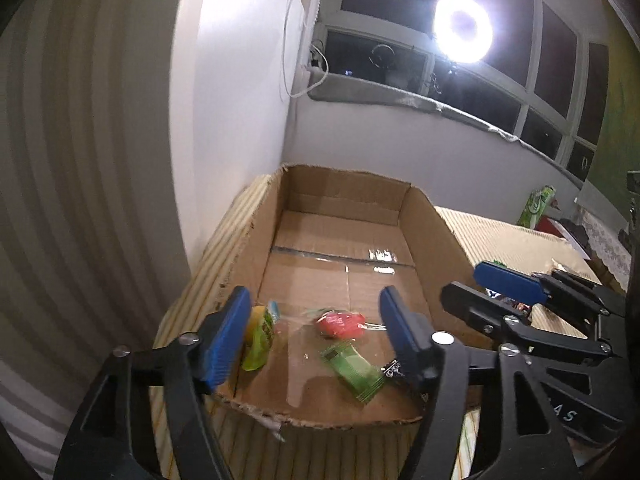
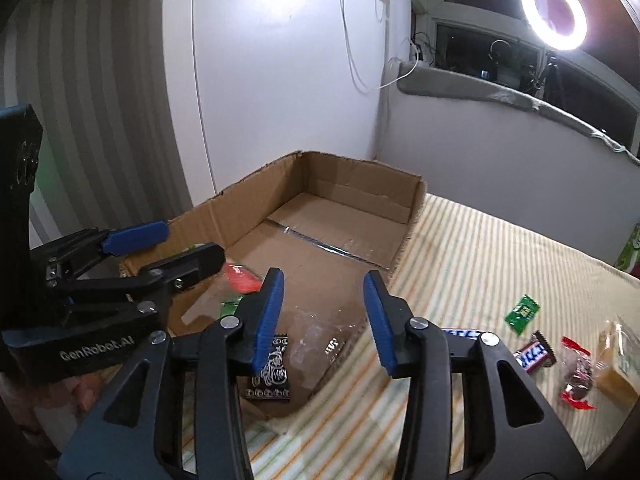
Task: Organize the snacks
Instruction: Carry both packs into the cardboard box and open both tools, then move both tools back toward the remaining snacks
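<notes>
An open cardboard box (image 1: 424,232) (image 2: 248,200) lies on the striped table. In its near end are a yellow-green pouch (image 1: 260,338), a red snack (image 1: 340,324) (image 2: 240,278), a green packet (image 1: 354,372) and a black patterned packet (image 2: 272,372). My left gripper (image 1: 316,340) is open and empty above the box's near end. My right gripper (image 2: 324,320) is open and empty over the box's near right corner; it also shows in the left wrist view (image 1: 476,288). On the table to the right lie a green packet (image 2: 522,312), a Snickers bar (image 2: 534,354), a red-wrapped candy (image 2: 576,376) and a clear-wrapped pastry (image 2: 616,364).
A white wall and a striped curtain (image 1: 80,160) stand behind and left of the box. A bright ring light (image 2: 554,12) glares at the window. A green carton (image 1: 538,202) stands at the table's far right.
</notes>
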### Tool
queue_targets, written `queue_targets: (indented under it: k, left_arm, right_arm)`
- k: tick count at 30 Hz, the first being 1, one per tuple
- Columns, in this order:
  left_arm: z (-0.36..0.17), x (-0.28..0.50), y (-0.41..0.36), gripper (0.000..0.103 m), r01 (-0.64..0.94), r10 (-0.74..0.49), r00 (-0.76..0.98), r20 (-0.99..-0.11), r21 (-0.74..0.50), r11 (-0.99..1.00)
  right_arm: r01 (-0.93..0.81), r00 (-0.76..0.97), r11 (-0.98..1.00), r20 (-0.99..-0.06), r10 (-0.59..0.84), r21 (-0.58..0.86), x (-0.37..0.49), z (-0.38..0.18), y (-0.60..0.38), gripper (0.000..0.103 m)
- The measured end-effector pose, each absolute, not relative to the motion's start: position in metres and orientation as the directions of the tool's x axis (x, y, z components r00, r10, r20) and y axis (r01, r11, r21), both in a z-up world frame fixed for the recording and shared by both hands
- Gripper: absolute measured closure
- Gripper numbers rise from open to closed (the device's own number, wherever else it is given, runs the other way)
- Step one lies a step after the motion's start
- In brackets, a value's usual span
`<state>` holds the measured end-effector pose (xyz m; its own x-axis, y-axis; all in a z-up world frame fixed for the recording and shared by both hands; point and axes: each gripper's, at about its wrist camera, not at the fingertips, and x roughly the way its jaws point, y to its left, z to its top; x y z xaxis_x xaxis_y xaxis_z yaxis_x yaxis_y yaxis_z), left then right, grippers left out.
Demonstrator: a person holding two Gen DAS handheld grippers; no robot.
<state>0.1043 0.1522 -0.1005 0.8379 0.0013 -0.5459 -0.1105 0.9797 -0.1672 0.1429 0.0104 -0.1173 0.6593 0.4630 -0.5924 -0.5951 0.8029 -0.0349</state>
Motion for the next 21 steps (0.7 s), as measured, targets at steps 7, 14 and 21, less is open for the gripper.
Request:
queue_targets:
  k: [7,14,21]
  left_arm:
    - [-0.077,0.080,0.151,0.030,-0.116,0.017,0.865,-0.502,-0.166,0.979]
    - [-0.064,0.058,0.147,0.029,-0.123,0.034,0.875,-0.483,-0.153,0.981]
    - [-0.064,0.060,0.125,0.029,-0.106,0.036,0.868,-0.495,-0.114,0.988]
  right_arm:
    - [-0.604,0.678,0.796,-0.555,0.483,-0.045,0.114,-0.097,0.007,0.054]
    - [-0.611,0.679,0.791,-0.534,0.503,-0.033,0.094,-0.091,0.002,0.054]
    - [-0.571,0.696,0.821,-0.527,0.489,0.008,0.091,-0.096,-0.035,0.054]
